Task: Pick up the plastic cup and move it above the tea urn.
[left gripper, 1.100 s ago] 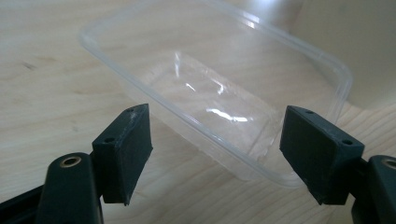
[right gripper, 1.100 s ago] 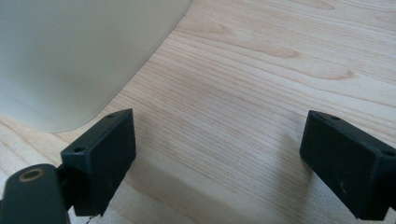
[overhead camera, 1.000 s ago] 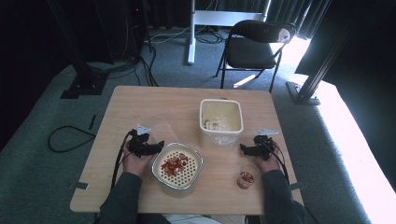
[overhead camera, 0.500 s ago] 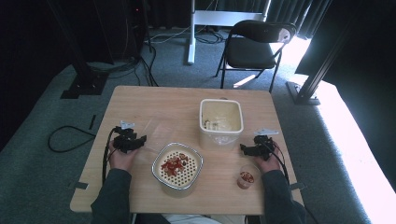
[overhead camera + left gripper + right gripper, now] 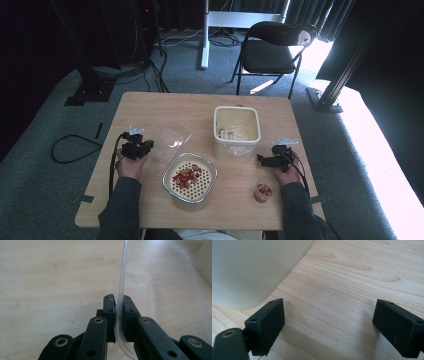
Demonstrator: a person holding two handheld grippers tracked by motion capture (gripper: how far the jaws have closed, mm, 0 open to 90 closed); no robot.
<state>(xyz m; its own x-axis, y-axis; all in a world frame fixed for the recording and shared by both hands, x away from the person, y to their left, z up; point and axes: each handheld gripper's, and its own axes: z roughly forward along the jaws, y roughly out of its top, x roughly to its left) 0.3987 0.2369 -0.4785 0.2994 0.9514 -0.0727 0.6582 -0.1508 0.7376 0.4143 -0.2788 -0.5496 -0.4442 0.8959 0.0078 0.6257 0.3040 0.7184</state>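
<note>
clear lid (image 5: 121, 277) unlabelled, pinched by left hand-held gripper (image 5: 119, 305).

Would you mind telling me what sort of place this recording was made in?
Probably a lab or studio set up for recording rather than a home kitchen: the wooden table stands on grey carpet, cables trail across the floor by dark equipment stands, and a folding chair sits before black curtains.

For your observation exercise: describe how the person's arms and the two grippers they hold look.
Both arms wear dark sleeves. The left gripper and right gripper are black with blocky, bolted jaws, each topped by a pale grey three-cornered plate and trailing a black cable.
</note>
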